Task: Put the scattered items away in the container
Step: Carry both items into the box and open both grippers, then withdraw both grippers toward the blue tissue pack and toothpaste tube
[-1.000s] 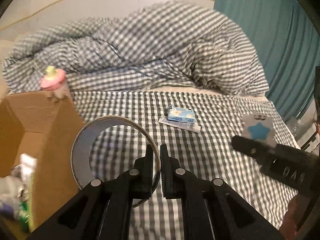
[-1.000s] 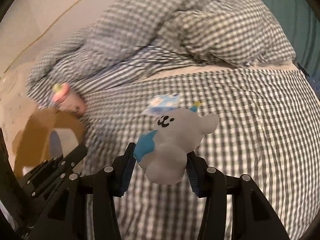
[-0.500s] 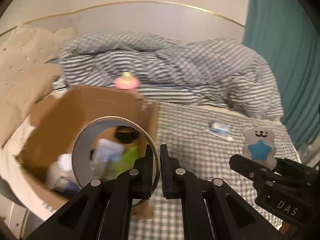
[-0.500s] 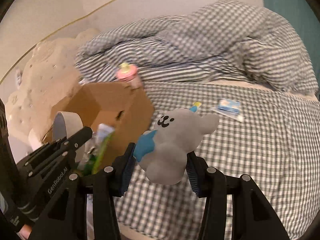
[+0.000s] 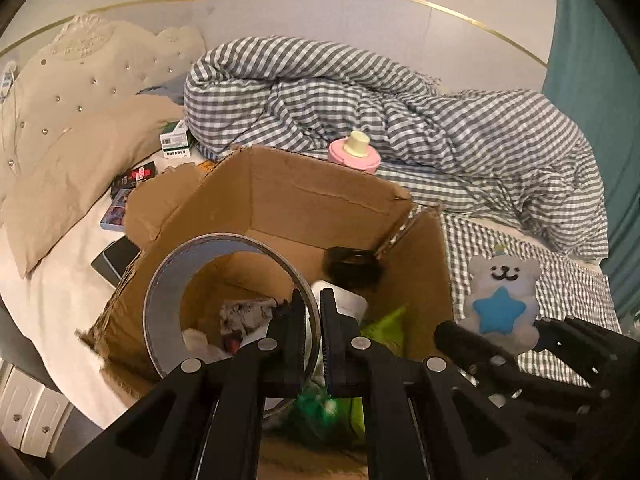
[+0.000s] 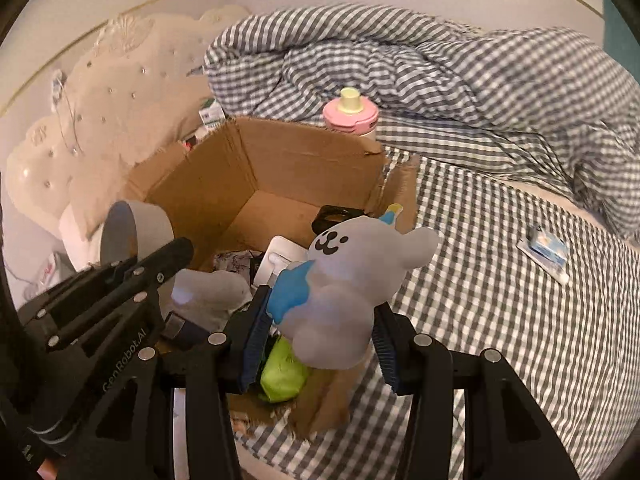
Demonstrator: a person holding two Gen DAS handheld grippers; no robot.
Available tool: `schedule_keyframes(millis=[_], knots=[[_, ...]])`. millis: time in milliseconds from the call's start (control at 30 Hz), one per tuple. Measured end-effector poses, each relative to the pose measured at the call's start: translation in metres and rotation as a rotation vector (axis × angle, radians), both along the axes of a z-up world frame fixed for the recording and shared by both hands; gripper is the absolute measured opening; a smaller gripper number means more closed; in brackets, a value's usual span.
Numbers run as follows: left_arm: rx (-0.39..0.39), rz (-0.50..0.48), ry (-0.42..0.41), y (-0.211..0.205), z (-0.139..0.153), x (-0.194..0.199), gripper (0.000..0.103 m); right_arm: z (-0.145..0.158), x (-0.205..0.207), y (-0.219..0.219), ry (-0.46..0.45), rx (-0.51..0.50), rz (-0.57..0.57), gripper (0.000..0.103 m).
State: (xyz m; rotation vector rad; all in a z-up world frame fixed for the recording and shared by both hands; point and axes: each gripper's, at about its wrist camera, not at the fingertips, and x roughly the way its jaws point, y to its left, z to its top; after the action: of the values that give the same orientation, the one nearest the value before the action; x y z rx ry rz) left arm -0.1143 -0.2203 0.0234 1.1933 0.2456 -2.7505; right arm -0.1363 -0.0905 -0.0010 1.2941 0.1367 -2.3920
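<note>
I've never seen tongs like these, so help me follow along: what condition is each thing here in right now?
Left hand-held gripper: shut on the tape roll's wall.
Tape roll: held over the open box.
Right hand-held gripper: shut on the toy.
Grey plush toy: held, tilted, at the box's edge.
Cardboard box: open, partly filled.
Pink bottle: upright, capped, behind the box.
Duvet: crumpled.
</note>
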Motion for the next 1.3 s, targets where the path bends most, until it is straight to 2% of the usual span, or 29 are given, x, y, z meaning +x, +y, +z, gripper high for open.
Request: schedule_keyframes(millis=[133,200,233,267,300,333,433,600,1100,1300], knots=[[-0.016,-0.006,-0.028,-0.006,-0.012,-0.02,0.009,-0.012,-0.013,-0.012,-0.006,0.027,-0.003,0.047],[-0.039,-0.006,-0.043,-0.006,-0.016,-0.026,0.02,-0.017,-0.017,-0.014,0.007,0.049,-0.004,0.048],[-0.066,0.009,-0.055,-0.006,-0.018,-0.029,0.044,-0.018,-0.019,-0.012,0.021,0.068,-0.015,0.052],[-0.113,0.058,-0.076,-0.009,-0.02,-0.032,0.079,-0.019,-0.021,-0.009,0.033,0.087,-0.033,0.061],[-0.143,0.103,-0.087,-0.012,-0.021,-0.035,0.092,-0.019,-0.023,-0.003,0.041,0.097,-0.059,0.074],[-0.152,0.134,-0.078,-0.016,-0.02,-0.034,0.102,-0.019,-0.025,0.004,0.042,0.088,-0.077,0.08],[-0.057,0.099,-0.008,-0.021,-0.013,-0.024,0.103,-0.015,-0.028,0.025,0.028,0.017,-0.106,0.082],[-0.117,0.073,-0.003,0.003,-0.004,-0.016,0.103,-0.003,-0.02,0.052,0.046,0.003,-0.147,0.082],[-0.16,-0.108,0.055,0.122,0.016,0.038,0.103,0.033,0.061,0.18,0.134,-0.081,-0.281,0.082],[-0.153,-0.176,0.062,0.17,0.013,0.053,0.103,0.036,0.088,0.234,0.152,-0.071,-0.351,0.082]])
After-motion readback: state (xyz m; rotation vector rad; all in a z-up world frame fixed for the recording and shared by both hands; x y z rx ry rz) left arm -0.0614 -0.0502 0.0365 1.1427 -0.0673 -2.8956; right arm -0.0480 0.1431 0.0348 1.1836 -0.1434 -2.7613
